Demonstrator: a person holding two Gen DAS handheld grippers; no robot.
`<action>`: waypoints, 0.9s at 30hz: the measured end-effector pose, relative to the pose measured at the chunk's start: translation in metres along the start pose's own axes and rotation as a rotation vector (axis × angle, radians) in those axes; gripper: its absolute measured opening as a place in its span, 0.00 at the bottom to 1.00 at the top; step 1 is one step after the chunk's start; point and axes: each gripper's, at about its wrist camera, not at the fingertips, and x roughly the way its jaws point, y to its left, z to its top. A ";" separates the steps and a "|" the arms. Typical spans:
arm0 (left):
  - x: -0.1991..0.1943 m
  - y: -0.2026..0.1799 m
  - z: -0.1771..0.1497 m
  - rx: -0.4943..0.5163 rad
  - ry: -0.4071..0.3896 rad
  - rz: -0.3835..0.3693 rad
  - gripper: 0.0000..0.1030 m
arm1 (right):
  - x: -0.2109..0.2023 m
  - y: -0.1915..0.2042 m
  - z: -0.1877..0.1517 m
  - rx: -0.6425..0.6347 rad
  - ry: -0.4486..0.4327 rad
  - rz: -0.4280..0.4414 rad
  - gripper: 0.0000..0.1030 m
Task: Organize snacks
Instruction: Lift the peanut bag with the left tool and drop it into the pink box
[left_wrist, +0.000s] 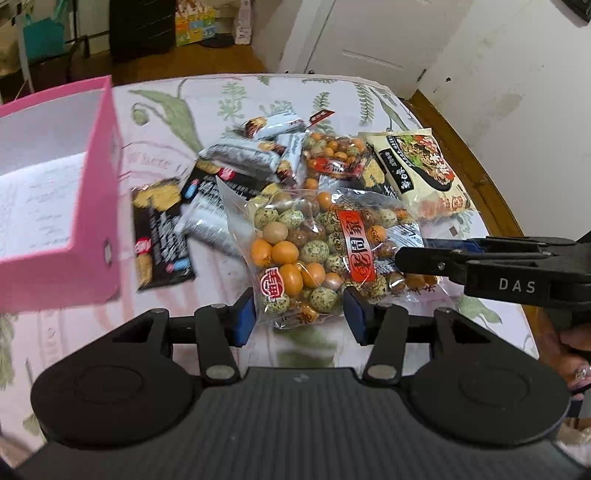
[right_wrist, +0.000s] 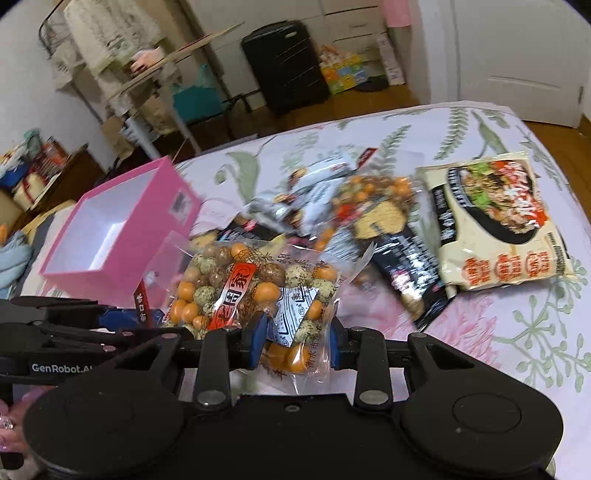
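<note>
- Snack bag (left_wrist: 325, 251), clear plastic, full of orange and speckled coated nuts, held up over the flowered cloth (left_wrist: 369, 92) between the two grippers, above the heap of other packets.
- Left gripper (left_wrist: 300, 317): jaws partly open, blue pads (left_wrist: 246, 314) pressed on the bag's near bottom edge, so closed on the bag.
- Right gripper (right_wrist: 295, 341): jaws narrowly open, clamped on the opposite end of the same bag; seen in the left view as a black arm reaching in from the right.
- Step in hand, as judged: carrying the first bag from the heap toward the pink box (right_wrist: 118, 236), which stood open and looked empty at the left.
- Next move, as judged: swinging both grippers together leftward over the box rim, keeping the bag level, then lowering and opening both at once; a slack plastic bag, likely to sag or slip if one side let go first.
- Left on the cloth: a cream noodle packet (right_wrist: 495, 229), a second nut bag (left_wrist: 332, 151), several black and grey-white wrappers (left_wrist: 162, 232).
- Writing: large Chinese characters on a red-orange label (left_wrist: 356, 240) on the held bag, not read with certainty; "DAS" on the right gripper's body; "GenRobot.AI" on the left gripper's body in the right view; red characters on the noodle packet, illegible.
</note>
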 end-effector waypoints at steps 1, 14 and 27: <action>-0.005 0.002 -0.003 -0.006 0.004 0.002 0.47 | -0.002 0.005 -0.001 -0.010 0.010 0.010 0.37; -0.088 0.034 -0.047 -0.049 -0.040 0.100 0.47 | -0.012 0.084 -0.002 -0.171 0.096 0.118 0.35; -0.158 0.094 -0.033 -0.059 -0.095 0.199 0.47 | 0.006 0.167 0.045 -0.319 0.120 0.233 0.35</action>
